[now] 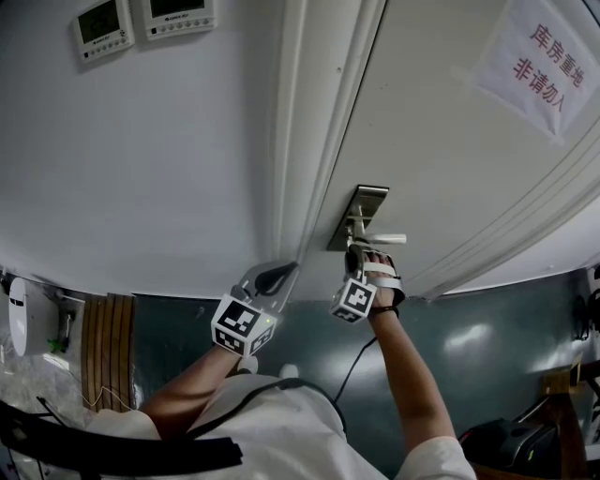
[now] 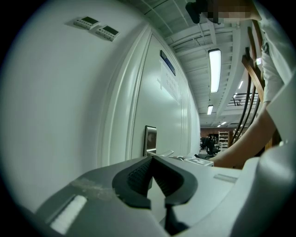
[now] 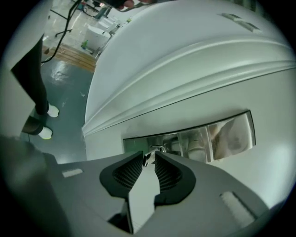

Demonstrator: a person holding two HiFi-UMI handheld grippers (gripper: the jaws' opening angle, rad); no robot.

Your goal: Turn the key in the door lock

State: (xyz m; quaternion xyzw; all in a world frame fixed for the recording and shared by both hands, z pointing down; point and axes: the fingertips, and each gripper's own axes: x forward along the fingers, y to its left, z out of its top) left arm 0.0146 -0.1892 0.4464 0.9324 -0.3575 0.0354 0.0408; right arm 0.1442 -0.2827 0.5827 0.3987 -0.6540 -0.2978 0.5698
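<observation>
The steel lock plate (image 1: 358, 217) sits on the white door (image 1: 450, 159), with its lever handle (image 1: 382, 238) pointing right. My right gripper (image 1: 354, 251) is up against the plate's lower end, below the handle. In the right gripper view the small silver key (image 3: 148, 160) stands in the plate (image 3: 203, 136) between the tips of the right gripper (image 3: 149, 156). The jaws are slightly apart, with a thin gap beside the key. My left gripper (image 1: 279, 275) hovers by the door frame, left of the lock. Its jaws are together and empty (image 2: 152, 158).
The moulded door frame (image 1: 305, 141) runs between wall and door. Two wall control panels (image 1: 103, 26) hang at the upper left. A paper sign (image 1: 539, 61) is stuck on the door. A cable (image 1: 354, 367) trails to the dark floor, and a wooden slat piece (image 1: 105, 347) stands at the left.
</observation>
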